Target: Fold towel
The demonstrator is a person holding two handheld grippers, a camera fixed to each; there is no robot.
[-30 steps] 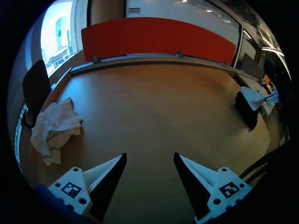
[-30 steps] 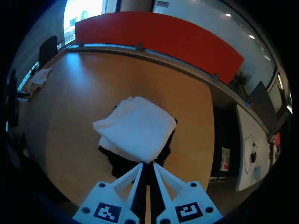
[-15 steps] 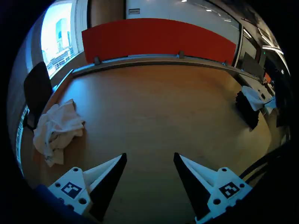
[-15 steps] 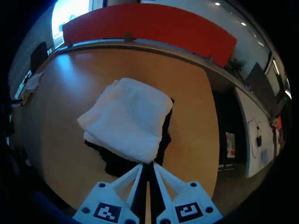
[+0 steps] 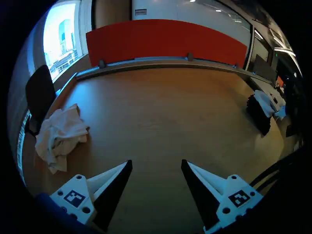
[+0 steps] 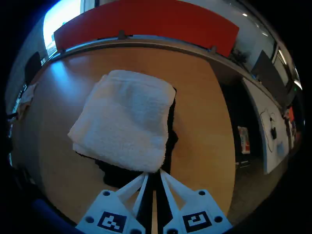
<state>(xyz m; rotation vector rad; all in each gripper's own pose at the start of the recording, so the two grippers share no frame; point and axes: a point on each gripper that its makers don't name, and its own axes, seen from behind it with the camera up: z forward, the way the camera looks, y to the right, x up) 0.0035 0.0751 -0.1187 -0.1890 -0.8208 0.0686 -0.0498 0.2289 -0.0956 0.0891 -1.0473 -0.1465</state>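
Left gripper (image 5: 156, 162): the tongs stand wide apart with nothing between them. They are held above the near part of a wooden table (image 5: 163, 109), and bare tabletop shows in the gap.

Right gripper (image 6: 153, 174): the tongs are drawn together, with only a thin slit between them. They meet at the near corner of a folded white towel (image 6: 124, 121), and that corner appears pinched between the tips.

Folded white towel: in the right gripper view it lies flat as a thick, roughly square pad just ahead of the fingertips. It rests on a dark pile (image 6: 117, 175), which shows as a black fringe along the towel's near and right-hand edges. In the left gripper view the same dark pile (image 5: 258, 117), with the white towel on top of it, sits near the right-hand edge of the table, well apart from the left gripper.

Second towel: a crumpled white towel (image 5: 58, 134) lies unfolded in a loose heap at the left edge of the table. It is well apart from both grippers and from the folded one. In the right gripper view it is a small pale shape at the far left.

Surroundings: a black chair (image 5: 39, 93) stands beside the table's left edge, just behind the crumpled towel. A red partition (image 5: 167, 41) runs along the far edge of the table. A bright window (image 5: 60, 43) is to its left.
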